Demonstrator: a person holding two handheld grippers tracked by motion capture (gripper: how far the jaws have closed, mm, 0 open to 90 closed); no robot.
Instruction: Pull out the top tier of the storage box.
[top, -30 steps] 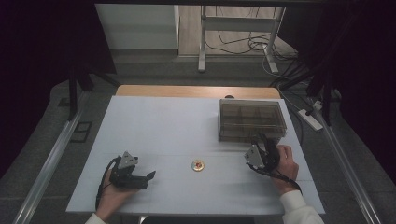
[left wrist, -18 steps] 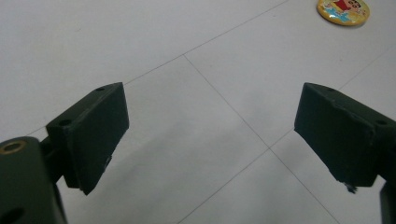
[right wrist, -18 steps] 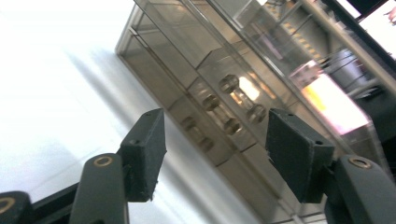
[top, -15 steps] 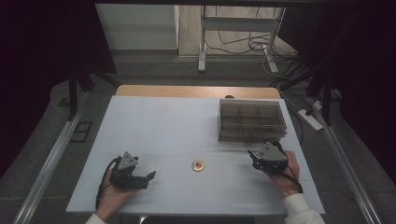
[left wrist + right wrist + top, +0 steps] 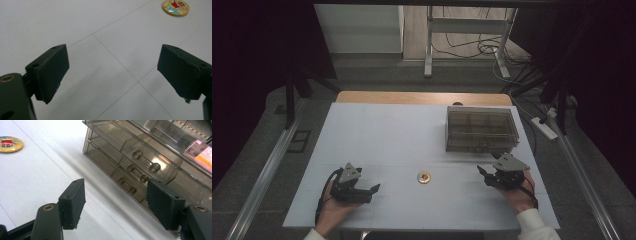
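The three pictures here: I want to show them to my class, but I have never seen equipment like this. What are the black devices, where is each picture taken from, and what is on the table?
A person sits at a white table with a hand-held two-jaw gripper in each hand. The high view looks down from above: the left gripper and the right gripper lie near the front edge. Each of the other two views comes from a camera riding on one gripper, looking along its black jaws. Both grippers are open and hold nothing; the right one's jaws have just been opening. Between them lies a small round badge with a cartoon figure. Beside the right gripper stands a smoky see-through drawer box.
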